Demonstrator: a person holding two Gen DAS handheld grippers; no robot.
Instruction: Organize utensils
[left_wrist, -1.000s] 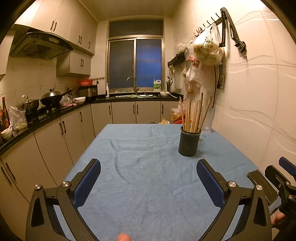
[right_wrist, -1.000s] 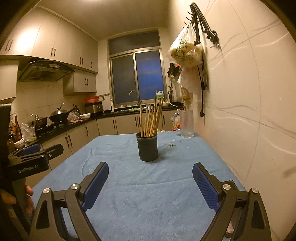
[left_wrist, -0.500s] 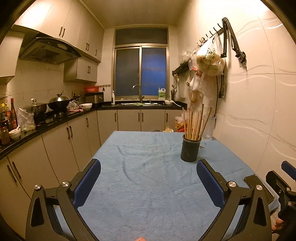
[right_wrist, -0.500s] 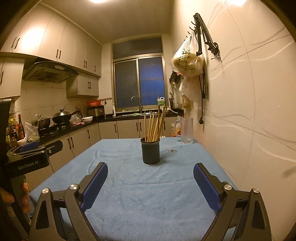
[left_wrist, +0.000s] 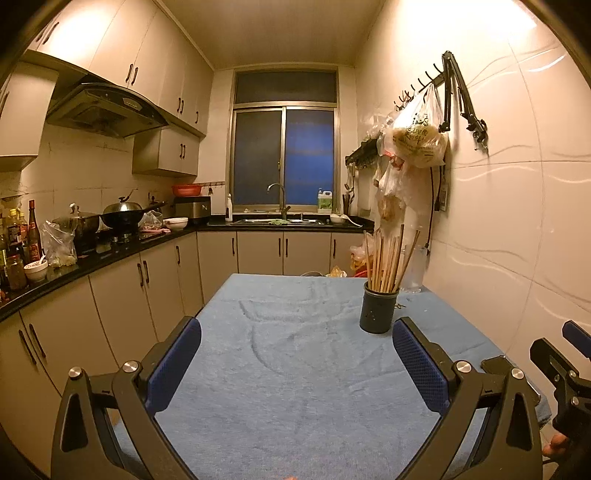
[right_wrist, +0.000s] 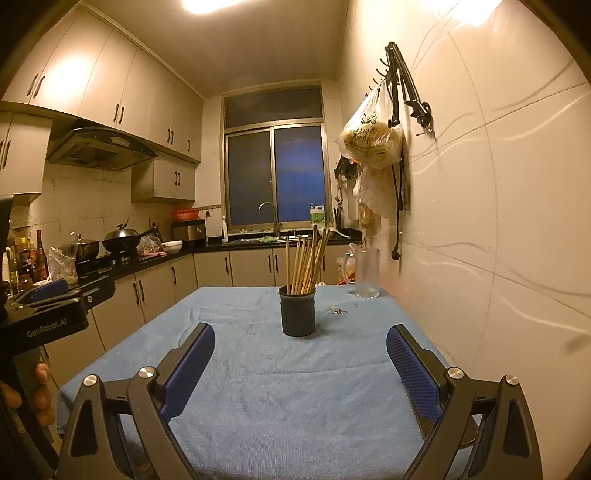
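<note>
The chopsticks (right_wrist: 304, 264) stand near-upright, fanned slightly, in a dark holder (right_wrist: 297, 312) on the blue-clothed surface (right_wrist: 295, 387), dead ahead of the right hand-held gripper (right_wrist: 297, 369) and ahead-right of the left hand-held gripper (left_wrist: 295, 363); both empty, jaws apart, right seemingly better aligned.

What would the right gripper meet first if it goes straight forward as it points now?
Probably the dark holder of chopsticks, nearly centred between the open jaws of the right gripper. Only bare blue cloth lies before it, though depth is unclear.
</note>
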